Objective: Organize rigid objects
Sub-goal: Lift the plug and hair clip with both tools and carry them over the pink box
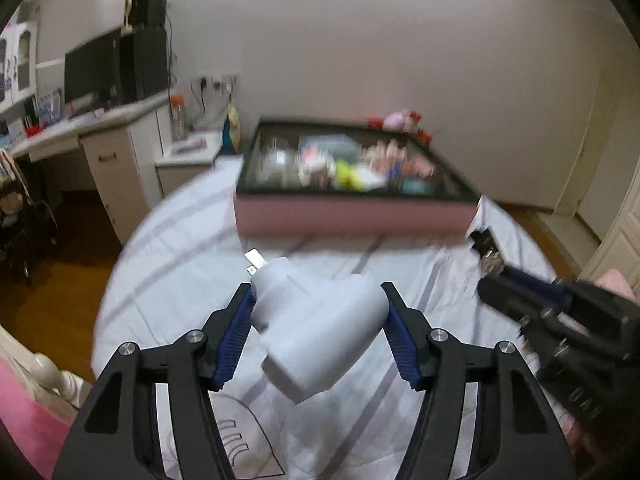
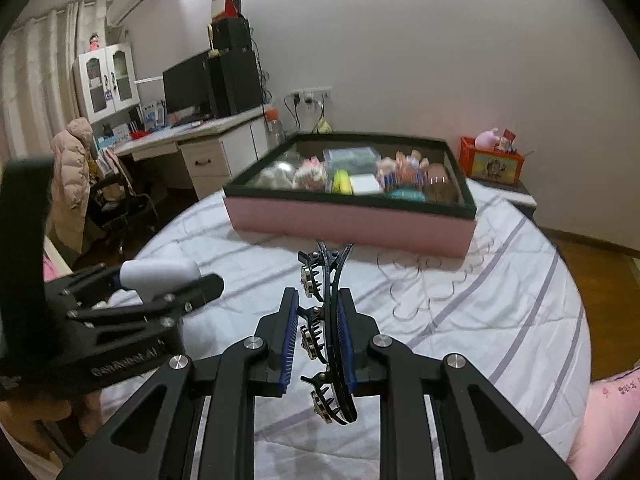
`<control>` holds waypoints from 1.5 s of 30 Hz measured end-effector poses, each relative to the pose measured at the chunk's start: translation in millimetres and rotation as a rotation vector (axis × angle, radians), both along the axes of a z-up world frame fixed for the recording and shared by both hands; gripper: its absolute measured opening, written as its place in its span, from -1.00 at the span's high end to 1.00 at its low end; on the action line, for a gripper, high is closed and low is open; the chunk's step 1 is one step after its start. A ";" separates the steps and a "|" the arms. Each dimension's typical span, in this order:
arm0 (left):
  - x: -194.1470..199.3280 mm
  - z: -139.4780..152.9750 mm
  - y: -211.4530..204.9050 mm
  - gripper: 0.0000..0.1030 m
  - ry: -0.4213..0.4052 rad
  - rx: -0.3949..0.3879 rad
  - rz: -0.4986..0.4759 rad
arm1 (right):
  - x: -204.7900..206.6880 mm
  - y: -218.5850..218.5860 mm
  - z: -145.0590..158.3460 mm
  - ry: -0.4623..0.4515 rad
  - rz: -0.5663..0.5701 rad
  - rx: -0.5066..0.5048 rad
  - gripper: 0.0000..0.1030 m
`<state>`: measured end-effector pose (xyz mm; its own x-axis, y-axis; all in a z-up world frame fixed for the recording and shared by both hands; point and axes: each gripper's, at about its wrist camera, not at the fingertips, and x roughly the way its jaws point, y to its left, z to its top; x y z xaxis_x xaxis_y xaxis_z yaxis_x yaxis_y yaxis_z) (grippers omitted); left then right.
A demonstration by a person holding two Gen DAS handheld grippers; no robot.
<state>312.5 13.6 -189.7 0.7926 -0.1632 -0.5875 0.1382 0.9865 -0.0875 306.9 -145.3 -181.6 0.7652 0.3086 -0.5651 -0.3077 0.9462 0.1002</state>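
A: Item one, the white plug adapter (image 1: 316, 332)?
B: Pinched between the blue pads of the left gripper (image 1: 318, 334), held above the striped bedsheet (image 1: 192, 248), metal prongs pointing away toward the box. From the right wrist view only its rounded white end (image 2: 160, 272) shows past the left gripper's fingers (image 2: 200, 286).

A: Item two?
B: A black headband (image 2: 334, 320) with toothed clips and metallic ornaments, clamped edge-on by the right gripper (image 2: 318, 340), pads pressed close on it. In the left wrist view its tip (image 1: 486, 250) sticks out ahead of the right gripper (image 1: 496, 280), blurred.

A: The container?
B: A shallow pink box with a black rim (image 2: 348, 220) resting on the bed, beyond both grippers. Contents, as far as legible: a clear lidded case (image 2: 352, 156), something yellow-green (image 2: 343, 182), a white flat item (image 2: 366, 184), a teal piece (image 2: 406, 194), small dolls or figures (image 2: 404, 170), and a doll's head (image 2: 440, 184), probably.

A: Anything poorly seen?
B: The box contents are smeared in the left wrist view (image 1: 340, 164); individual pieces cannot be told apart there. Behind the box, an orange crate (image 2: 490, 164) holds a pink toy (image 2: 488, 138); its other contents are too small to name.

A: Surroundings?
B: A white desk (image 2: 200, 140) with a dark monitor (image 2: 186, 88) at the left wall.
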 end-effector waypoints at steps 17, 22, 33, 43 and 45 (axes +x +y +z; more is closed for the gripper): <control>-42.9 95.5 -22.1 -0.22 -0.347 0.121 0.052 | -38.7 5.5 87.0 -0.297 -0.034 0.001 0.62; -41.5 107.6 -21.2 -0.22 -0.386 0.108 0.048 | -38.4 6.4 94.9 -0.336 -0.050 -0.010 0.62; -10.6 116.5 -29.4 -0.22 -0.447 0.156 0.048 | -13.8 4.1 102.6 -0.366 -0.069 -0.015 0.62; 50.0 106.7 -35.7 -0.22 -0.433 0.192 0.043 | 39.2 3.6 93.0 -0.339 -0.066 -0.033 0.62; 70.3 101.1 -37.4 -0.22 -0.412 0.190 0.029 | 57.3 3.9 87.1 -0.318 -0.069 -0.048 0.62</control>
<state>382.8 -23.8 -88.7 0.9692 -0.0569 -0.2398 0.0954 0.9838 0.1520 364.2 -141.4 -94.5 0.9238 0.2291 -0.3067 -0.2517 0.9671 -0.0358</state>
